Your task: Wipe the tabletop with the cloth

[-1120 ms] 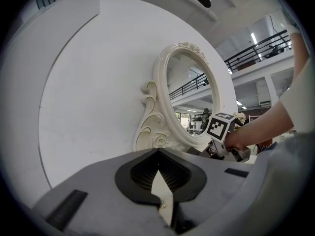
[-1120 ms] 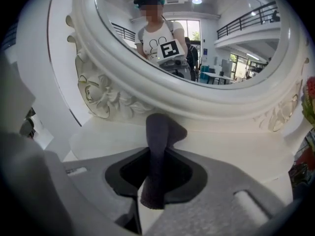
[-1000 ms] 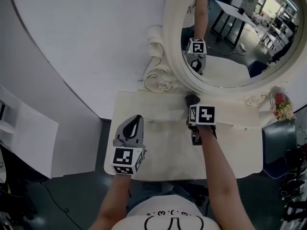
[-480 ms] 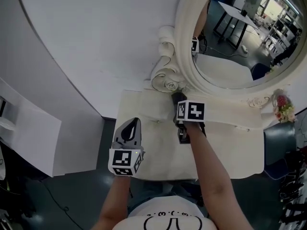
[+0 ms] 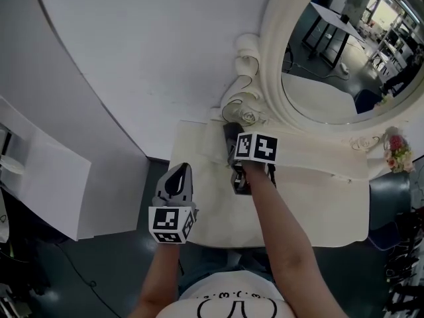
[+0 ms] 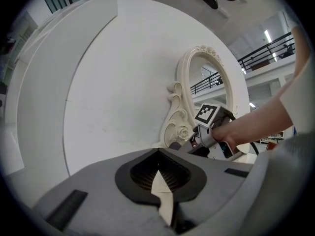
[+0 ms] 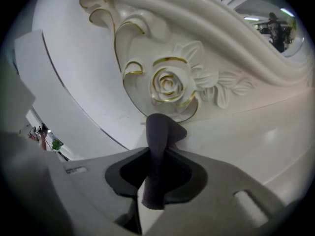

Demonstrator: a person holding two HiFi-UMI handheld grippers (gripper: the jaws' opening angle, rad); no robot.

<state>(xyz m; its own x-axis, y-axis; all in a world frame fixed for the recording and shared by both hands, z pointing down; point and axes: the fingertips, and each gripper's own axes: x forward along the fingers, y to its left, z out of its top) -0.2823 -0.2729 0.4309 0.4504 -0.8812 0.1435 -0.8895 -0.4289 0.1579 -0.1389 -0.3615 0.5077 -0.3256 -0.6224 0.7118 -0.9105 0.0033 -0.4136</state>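
My right gripper (image 7: pixel 152 181) fingers clamp the cloth (image 7: pixel 158 141); left gripper (image 6: pixel 160 200) fingers together. I'd press it flat on the counter (image 5: pixel 318 204).

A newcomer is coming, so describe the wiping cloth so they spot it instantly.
Find the oval cream-framed mirror behind the cream tabletop, then the gold-edged carved rose at its base. Before that rose, the dark grey fabric cloth sits pinched in the right gripper's tongs, the only dark soft thing.

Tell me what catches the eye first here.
The ornate cream mirror with its gold-edged carved rose dominates the back of the tabletop. Right in front of the rose, the right tongs pinch a dark cloth; the left tongs hang shut near the left edge.
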